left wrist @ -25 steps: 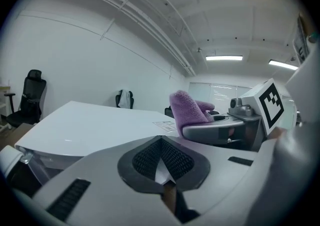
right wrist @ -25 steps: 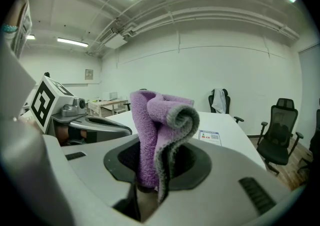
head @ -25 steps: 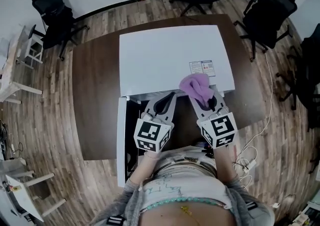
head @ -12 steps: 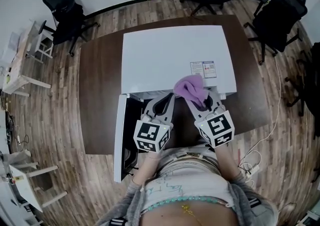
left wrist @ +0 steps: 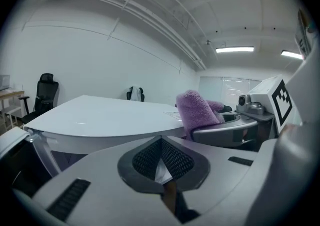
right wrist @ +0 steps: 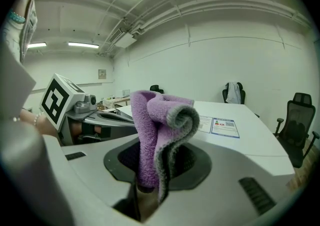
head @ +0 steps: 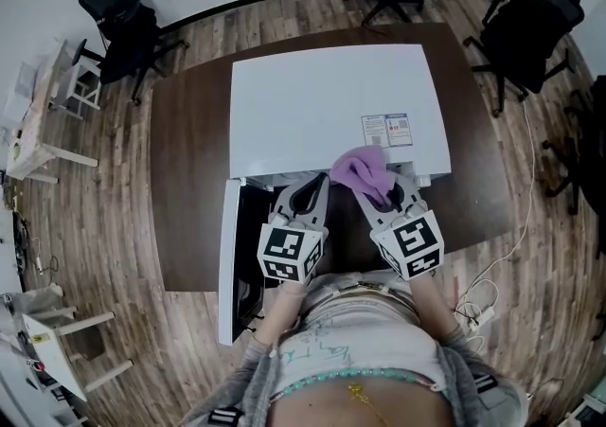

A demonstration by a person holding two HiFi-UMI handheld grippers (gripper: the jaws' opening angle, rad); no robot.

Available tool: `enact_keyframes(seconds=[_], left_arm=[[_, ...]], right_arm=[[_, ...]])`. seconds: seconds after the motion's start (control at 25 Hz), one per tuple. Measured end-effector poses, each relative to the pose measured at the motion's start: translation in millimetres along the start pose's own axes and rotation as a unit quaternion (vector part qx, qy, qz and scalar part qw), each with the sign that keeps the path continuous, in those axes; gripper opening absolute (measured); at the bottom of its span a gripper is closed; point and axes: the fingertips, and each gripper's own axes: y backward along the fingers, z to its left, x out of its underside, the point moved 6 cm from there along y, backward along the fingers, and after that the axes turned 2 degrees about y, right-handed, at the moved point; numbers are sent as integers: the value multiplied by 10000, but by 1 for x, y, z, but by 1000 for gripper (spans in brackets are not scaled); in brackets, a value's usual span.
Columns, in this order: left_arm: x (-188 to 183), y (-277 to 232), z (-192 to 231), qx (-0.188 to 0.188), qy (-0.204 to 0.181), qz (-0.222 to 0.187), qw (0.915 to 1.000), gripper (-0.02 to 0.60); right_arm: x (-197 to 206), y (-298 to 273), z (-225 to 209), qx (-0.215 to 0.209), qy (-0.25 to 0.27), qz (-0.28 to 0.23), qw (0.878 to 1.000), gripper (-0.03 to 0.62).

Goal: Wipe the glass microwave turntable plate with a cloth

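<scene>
A white microwave [head: 322, 113] stands on a brown table [head: 189, 179], and its door [head: 227, 264] hangs open at the front left. The glass turntable plate does not show in any view. My right gripper [head: 379, 190] is shut on a folded purple cloth [head: 360, 169] and holds it at the front edge of the microwave's top. The cloth [right wrist: 155, 120] stands up out of the right gripper [right wrist: 157, 162]. My left gripper [head: 312, 190] is shut and holds nothing, just left of the right one, over the open front. The left gripper view shows the cloth [left wrist: 196, 112] beside the left gripper [left wrist: 161, 162].
A printed label [head: 386, 130] is stuck on the microwave's top near the cloth. Black office chairs [head: 118, 13] ring the table on a wooden floor. A white cable [head: 516, 217] trails on the floor at the right. Small white tables [head: 38, 132] stand at the left.
Both grippers stay at the microwave's front edge. The cloth has shifted a little to the left along that edge, and the head view has moved slightly.
</scene>
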Motion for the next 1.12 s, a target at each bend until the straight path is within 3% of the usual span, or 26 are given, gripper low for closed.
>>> enact_keyframes(seconds=[0.6,1.12], left_arm=[[49,-14,31,-283,186,587,9977,11],[100,-31,46,-480,410,1183,9910,12]], right_arm=[[20,-13,7,-146,-50,275,9995,116],[31,-10,8,122,-36,517,9986,116]])
